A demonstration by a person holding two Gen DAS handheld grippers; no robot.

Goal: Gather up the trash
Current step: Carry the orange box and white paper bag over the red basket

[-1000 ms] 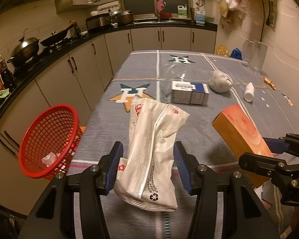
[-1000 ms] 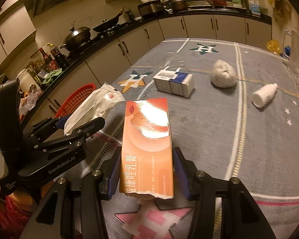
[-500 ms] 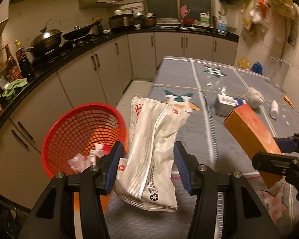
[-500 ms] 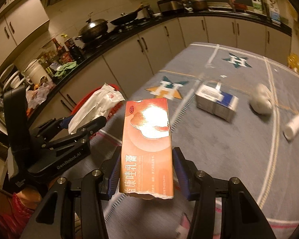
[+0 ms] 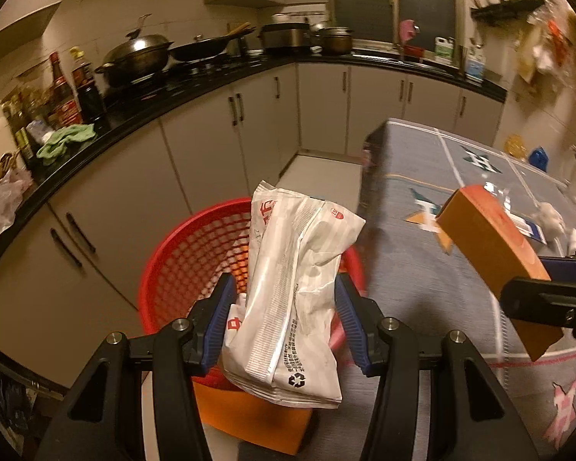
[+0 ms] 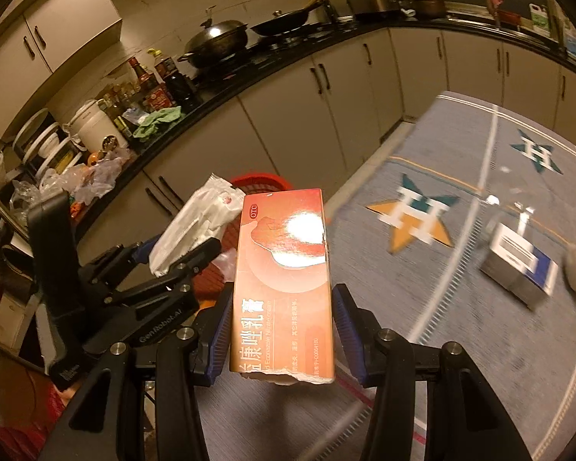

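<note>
The left gripper (image 5: pixel 284 319) pinched a crumpled white plastic wrapper (image 5: pixel 295 288) above the red mesh basket (image 5: pixel 180 261) beside the table. The wrapper looked light, soft and slippery, best held across its middle. The right gripper (image 6: pixel 280 330) clamped an orange cream carton (image 6: pixel 284 280) by its long sides; it seemed light and stiff, though crushable. Only the right wrist view showed the blue-and-white box (image 6: pixel 518 265) left on the tablecloth (image 6: pixel 422 288).
</note>
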